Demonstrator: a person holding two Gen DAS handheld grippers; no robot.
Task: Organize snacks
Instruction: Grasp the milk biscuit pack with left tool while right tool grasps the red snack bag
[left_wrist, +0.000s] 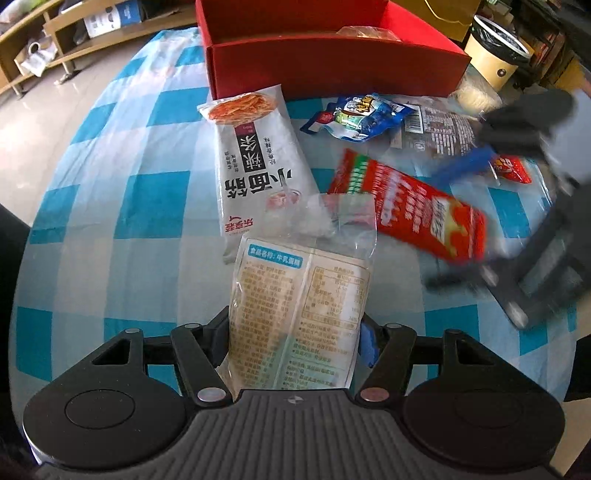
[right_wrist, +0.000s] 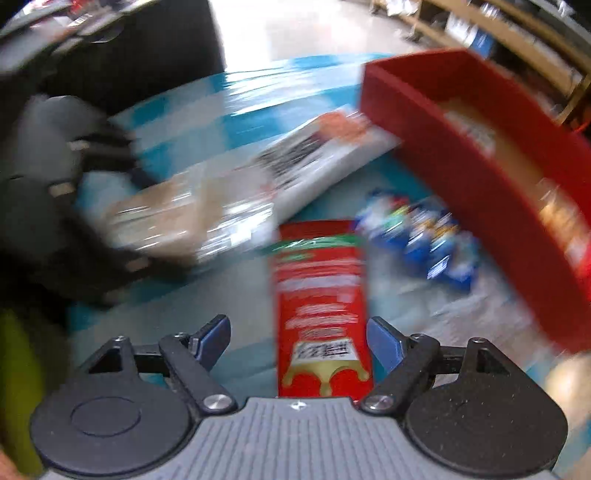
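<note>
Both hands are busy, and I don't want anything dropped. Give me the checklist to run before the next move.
1. Left tongs grip the clear cake packet: ok, a finger presses each side.
2. Right tongs grip the red packet: not ok. The packet lies between them, but one finger stands clear of it.
3. Red box open, with room inside: ok, bare floor shows inside.
4. Way to the box free: cannot tell. The white noodle packet lies right up against its front wall.
5. Right view sharp enough to judge contact: not ok, it is blurred.
</note>
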